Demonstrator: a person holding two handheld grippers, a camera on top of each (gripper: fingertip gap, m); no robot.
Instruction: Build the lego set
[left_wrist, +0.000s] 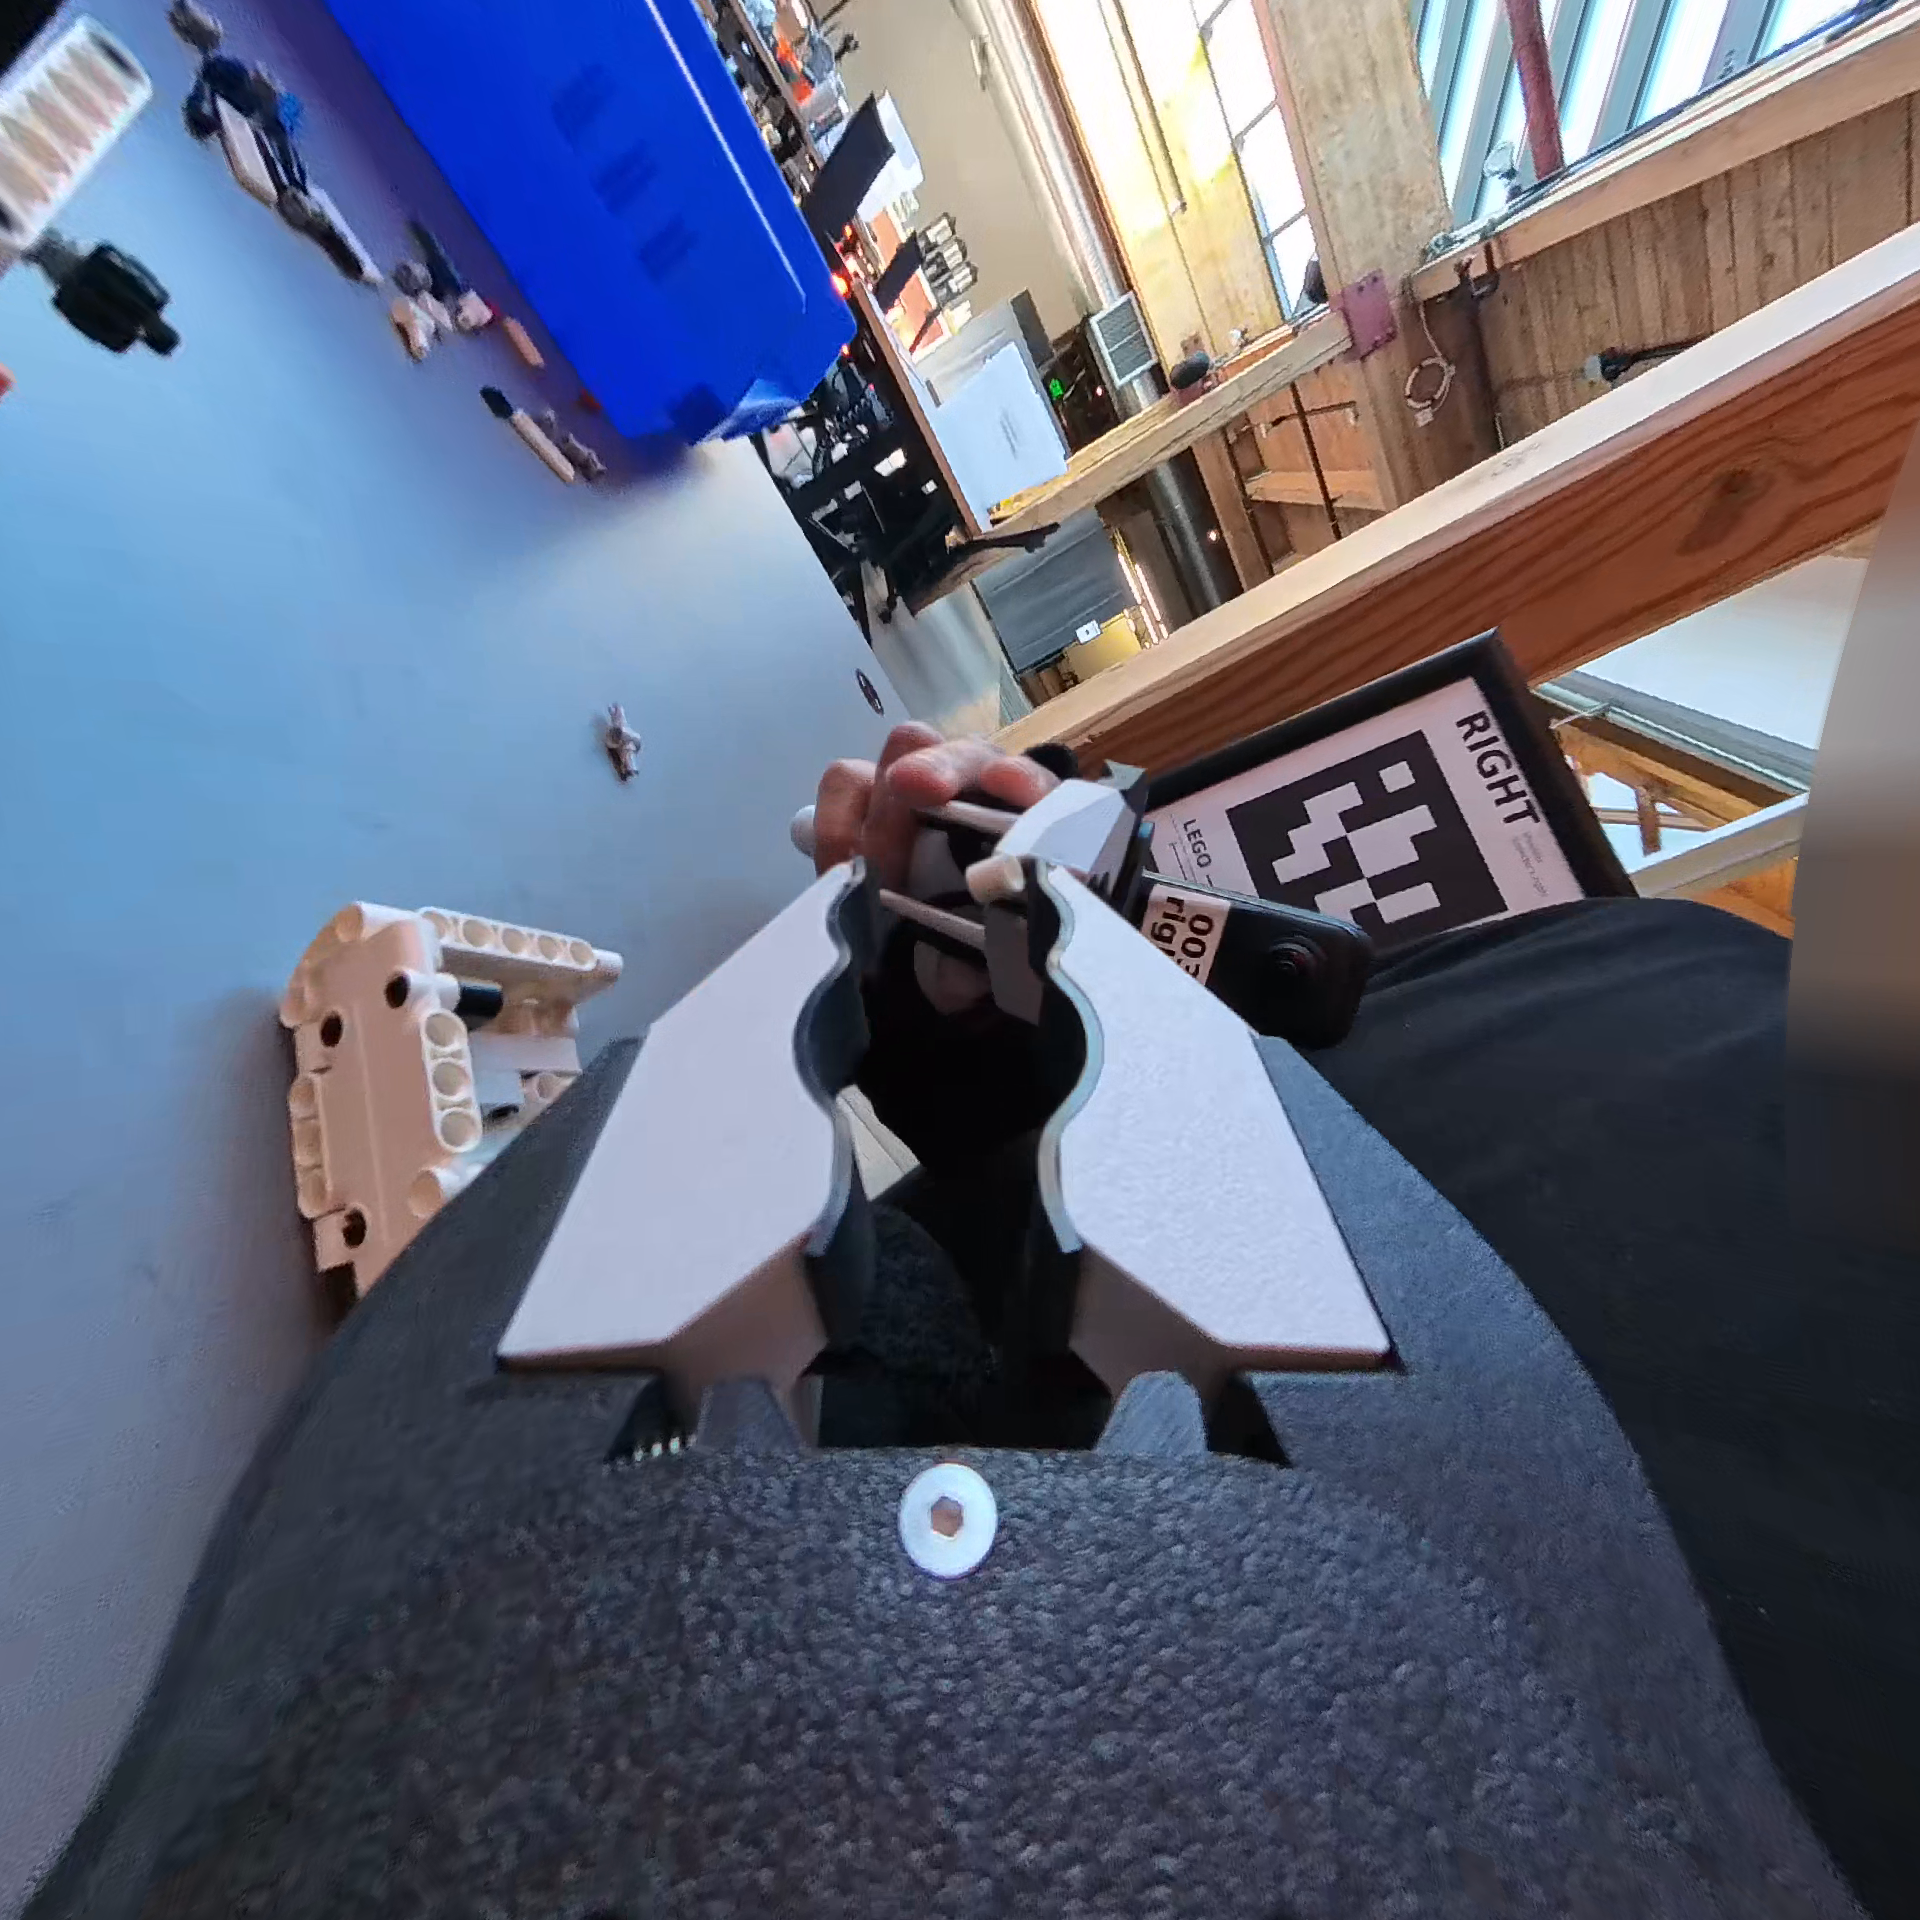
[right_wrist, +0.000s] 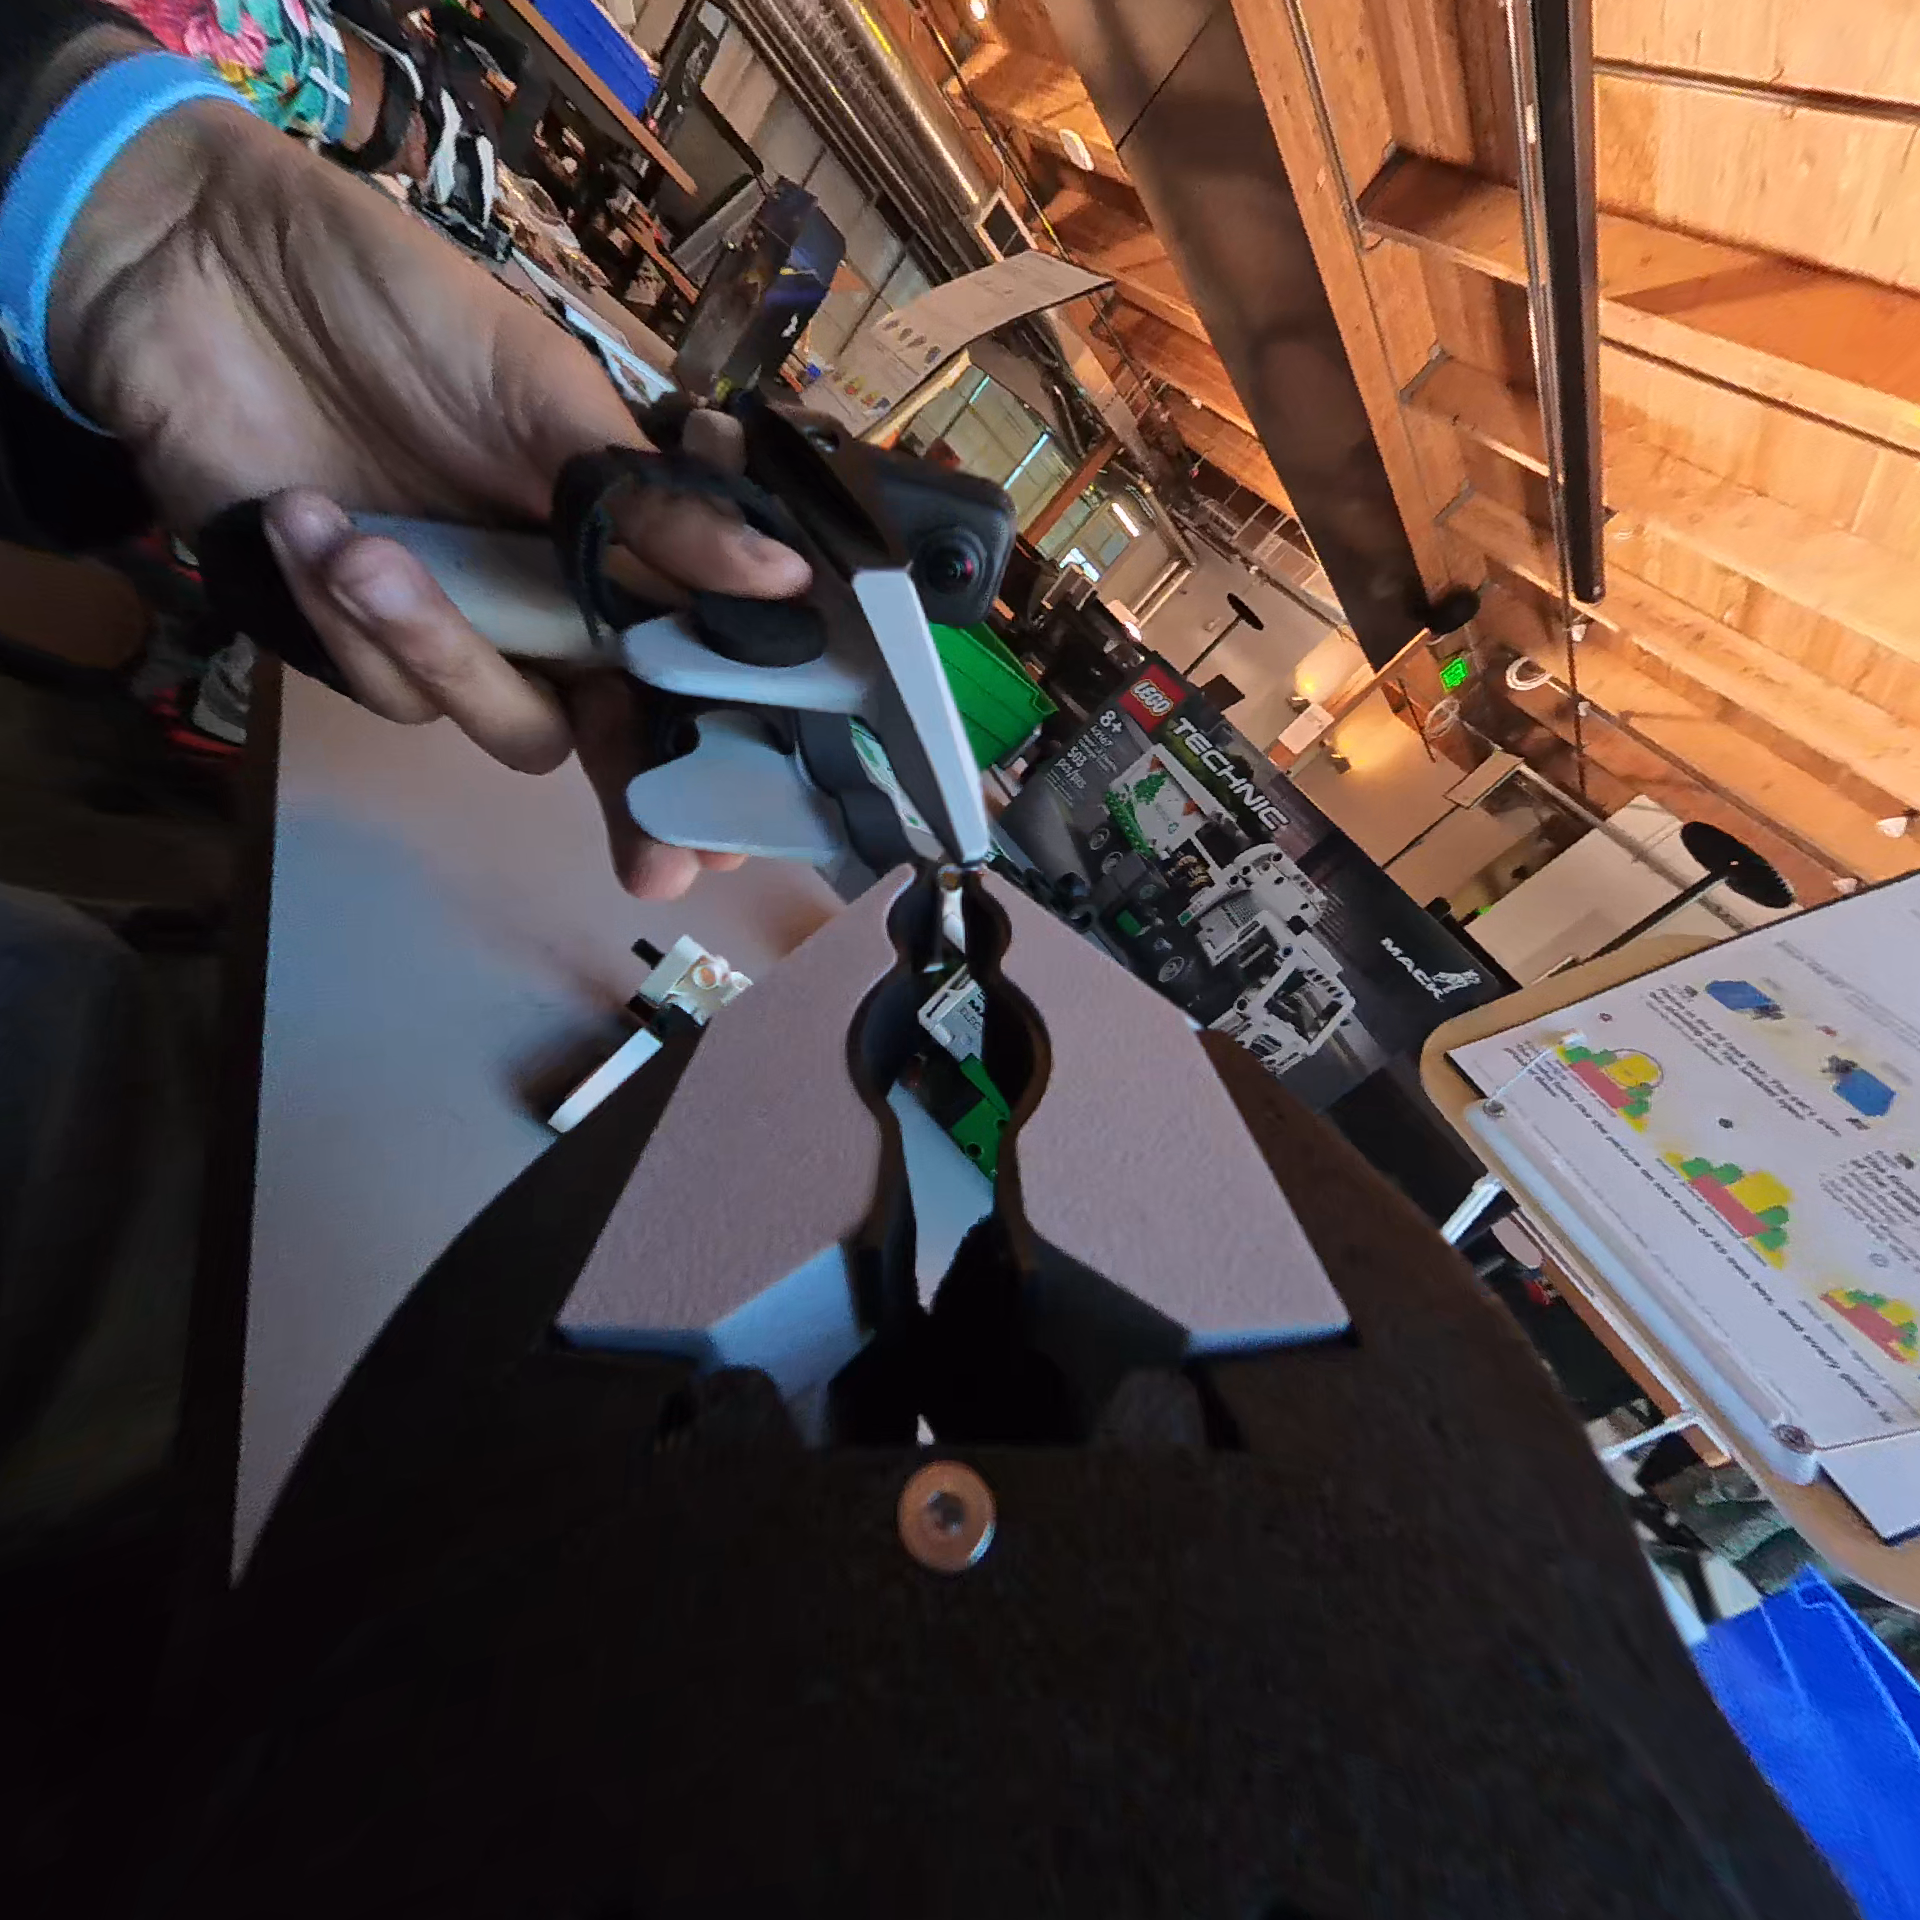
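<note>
My left gripper (left_wrist: 951, 883) is tilted over the grey table (left_wrist: 312, 644), its jaws standing apart with nothing clearly between them. My right gripper (right_wrist: 949, 876) meets it tip to tip and is nearly shut on a small light pin (right_wrist: 948, 879). The pin also shows in the left wrist view (left_wrist: 987, 873), beside the left gripper's right fingertip. The right gripper appears there head-on (left_wrist: 1070, 821), held by a hand (left_wrist: 904, 779). A white Technic assembly (left_wrist: 416, 1060) lies on the table left of my left gripper. A green and white assembly (right_wrist: 961, 1060) shows through the right jaws.
A blue bin (left_wrist: 603, 208) stands at the table's far side with loose parts (left_wrist: 436, 301) along it. A black wheel part (left_wrist: 109, 296) and a small connector (left_wrist: 621, 740) lie apart. The set's box (right_wrist: 1226, 862) and an instruction board (right_wrist: 1714, 1143) stand to the right.
</note>
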